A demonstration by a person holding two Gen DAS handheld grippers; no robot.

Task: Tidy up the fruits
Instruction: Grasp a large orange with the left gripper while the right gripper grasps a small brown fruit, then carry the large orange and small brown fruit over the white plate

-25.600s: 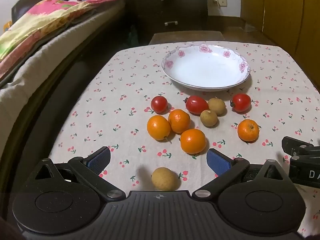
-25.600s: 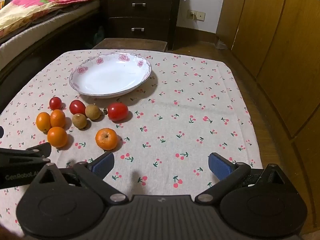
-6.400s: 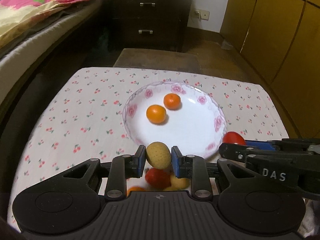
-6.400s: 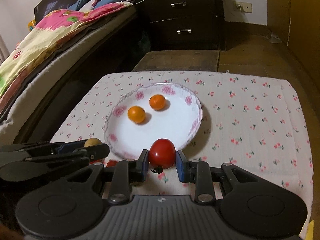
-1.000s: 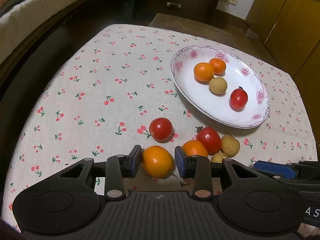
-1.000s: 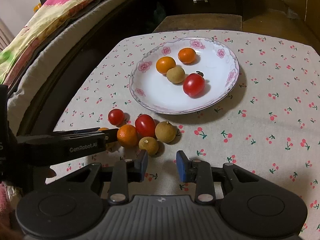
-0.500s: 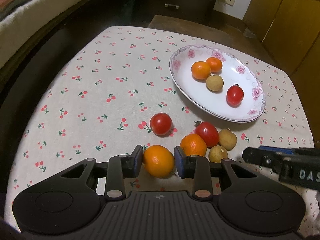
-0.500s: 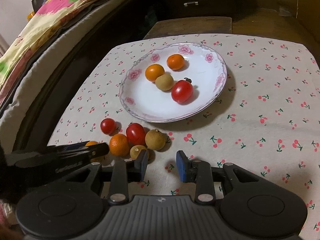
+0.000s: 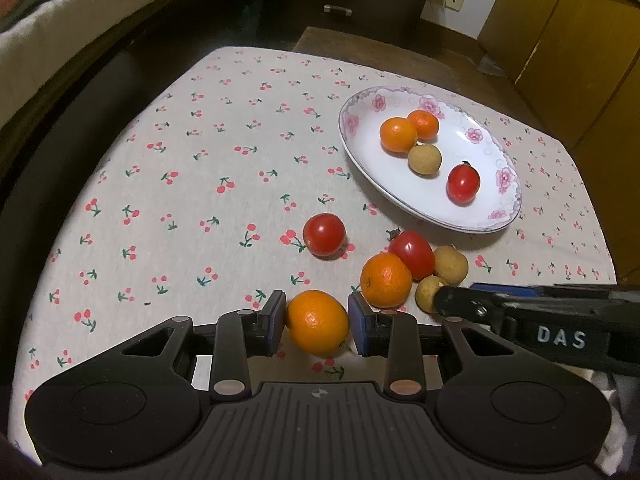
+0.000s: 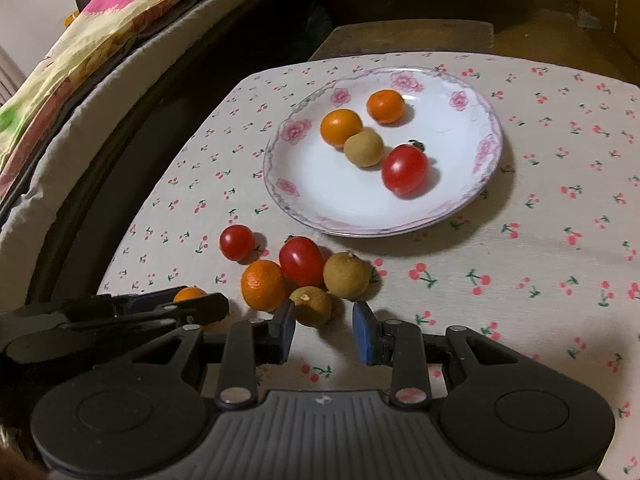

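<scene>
Because the orange is round, firm and smooth-skinned, grip it across its widest part with moderate force. The left hand-held gripper pinches it just above the tabletop. The right hand-held gripper, narrowly spread, straddles a brown fruit.

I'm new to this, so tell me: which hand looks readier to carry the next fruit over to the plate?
The left. Its gripper already has an orange clamped between its jaws, ready to carry to the plate. The right gripper holds nothing; its jaws only approach a small brown fruit.
</scene>
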